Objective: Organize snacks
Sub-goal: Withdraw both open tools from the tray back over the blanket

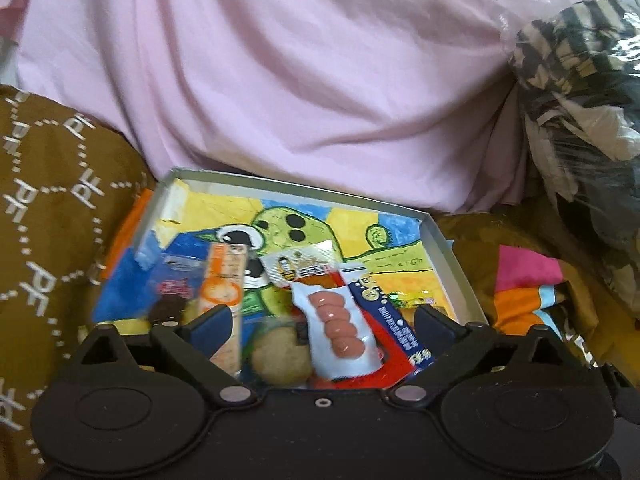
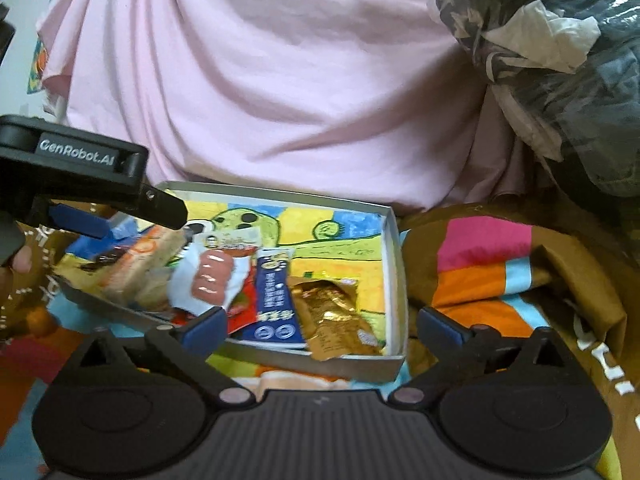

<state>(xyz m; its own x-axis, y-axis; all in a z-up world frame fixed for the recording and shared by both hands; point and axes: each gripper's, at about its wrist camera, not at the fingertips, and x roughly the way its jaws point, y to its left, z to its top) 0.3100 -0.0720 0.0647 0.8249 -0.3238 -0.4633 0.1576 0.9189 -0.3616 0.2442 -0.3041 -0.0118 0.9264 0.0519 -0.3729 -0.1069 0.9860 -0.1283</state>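
Note:
A shallow grey box [image 1: 452, 256] [image 2: 394, 240] with a colourful cartoon drawing on its floor holds several snack packs. Among them are a sausage pack [image 1: 340, 332] [image 2: 212, 276], a blue stick pack [image 1: 384, 312] [image 2: 274, 304], an orange biscuit pack [image 1: 224, 280] [image 2: 140, 268], a round biscuit [image 1: 280, 356] and a gold wrapper [image 2: 336, 320]. My left gripper [image 1: 324, 320] is open and empty, hovering over the box's near-left snacks; it also shows from the side in the right wrist view [image 2: 132, 216]. My right gripper [image 2: 320, 328] is open and empty, at the box's near edge above the gold wrapper.
The box lies on a brown patterned blanket [image 1: 48, 200] with pink, orange and blue patches [image 2: 488, 264]. A pink fabric mound [image 1: 300, 80] rises behind it. A clear plastic bag of dark clothes [image 2: 560, 60] sits at the back right.

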